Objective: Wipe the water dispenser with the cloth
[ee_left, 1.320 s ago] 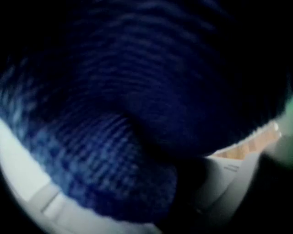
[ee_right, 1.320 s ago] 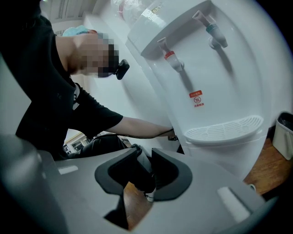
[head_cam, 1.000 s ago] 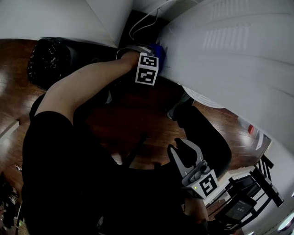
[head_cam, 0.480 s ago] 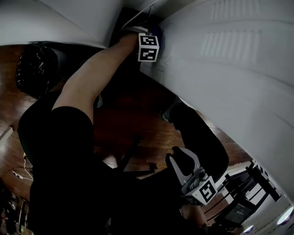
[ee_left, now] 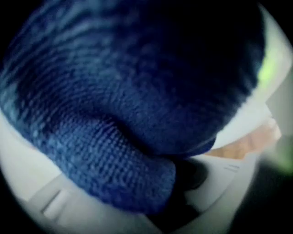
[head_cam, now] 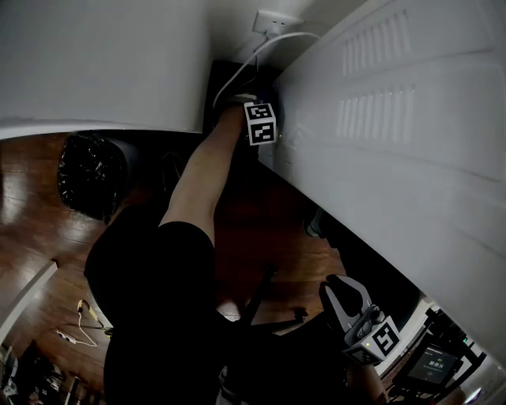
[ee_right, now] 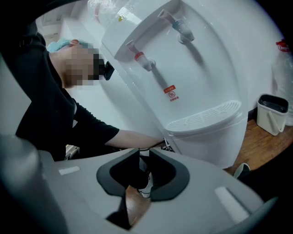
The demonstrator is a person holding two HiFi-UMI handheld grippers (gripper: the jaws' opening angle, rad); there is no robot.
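1. Left gripper view: the blue cloth fills almost the whole frame, a thick knitted wad bunched between the jaws, so the left gripper is clamped on it.
2. In the head view that gripper sits near 12 o'clock. It reaches deep into the gap between the wall and the back of the water dispenser, with the cloth pressed against the white panel's rear edge.
3. The dispenser's ribbed back panel runs from 1 to 4 o'clock. A white power cord loops down from a wall socket just beside the gripper.
4. The right gripper hangs near 5 o'clock, well apart from the work. Its jaws have just been closing to a narrow slit with nothing between them.
5. The right gripper view shows the dispenser's front, with the red tap at 11 o'clock, the blue tap at 1 o'clock and the drip grille at 3 o'clock.
6. Handling, as I judge it:
   - The cloth looks soft, light and limp. It will fold and drag rather than slide, so it is best gripped as a gathered wad, as now, with a pad left free to meet the surface.
   - The dispenser's plastic looks smooth and stiff, so moderate pressure should do.
   - The cord could snag the cloth or gripper on the next stroke.
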